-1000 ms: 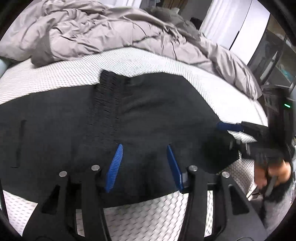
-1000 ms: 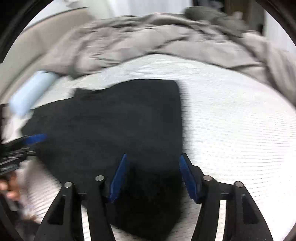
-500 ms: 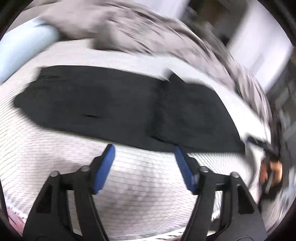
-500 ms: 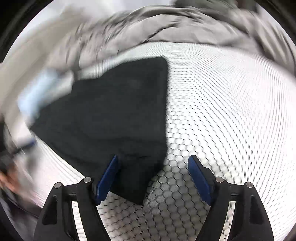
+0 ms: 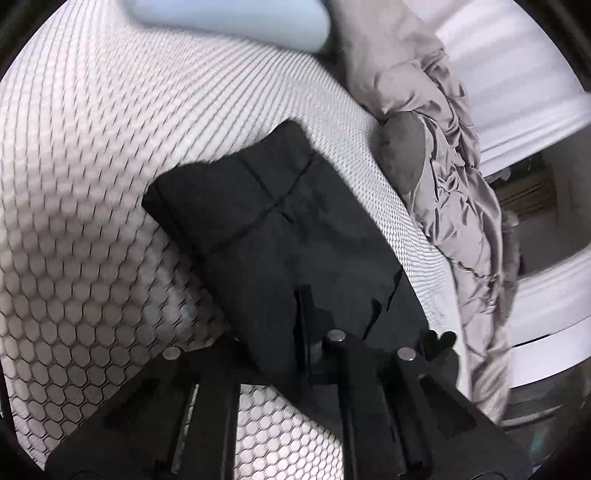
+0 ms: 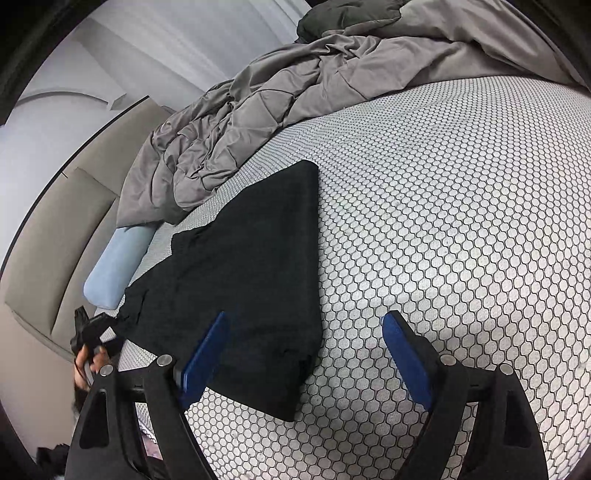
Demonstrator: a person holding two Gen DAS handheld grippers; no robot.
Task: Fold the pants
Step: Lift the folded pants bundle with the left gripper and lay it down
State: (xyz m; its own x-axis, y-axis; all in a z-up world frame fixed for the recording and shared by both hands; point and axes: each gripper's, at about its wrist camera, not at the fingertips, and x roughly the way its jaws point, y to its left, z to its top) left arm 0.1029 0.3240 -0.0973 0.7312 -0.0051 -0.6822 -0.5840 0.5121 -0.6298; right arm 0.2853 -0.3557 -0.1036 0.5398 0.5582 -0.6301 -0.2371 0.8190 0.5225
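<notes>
The black pants (image 6: 251, 266) lie flat on the white honeycomb mattress, doubled lengthwise. In the left wrist view the pants (image 5: 280, 236) run away from me, and my left gripper (image 5: 306, 332) is shut on the near leg end, its pads hidden in the cloth. In the right wrist view my right gripper (image 6: 306, 354) is open and empty, straddling the near corner of the pants at the waist end. The left gripper also shows far left in the right wrist view (image 6: 92, 332), at the pants' other end.
A crumpled grey duvet (image 6: 295, 92) is piled along the far side of the mattress (image 6: 461, 221). A light blue bolster pillow (image 6: 114, 266) lies against the beige headboard (image 6: 48, 236). The duvet (image 5: 454, 177) and pillow (image 5: 229, 18) also show in the left wrist view.
My left gripper swung to the leg end of the pants and closed on the cloth. My right gripper moved back, opened wider, and now straddles the pants' near corner.
</notes>
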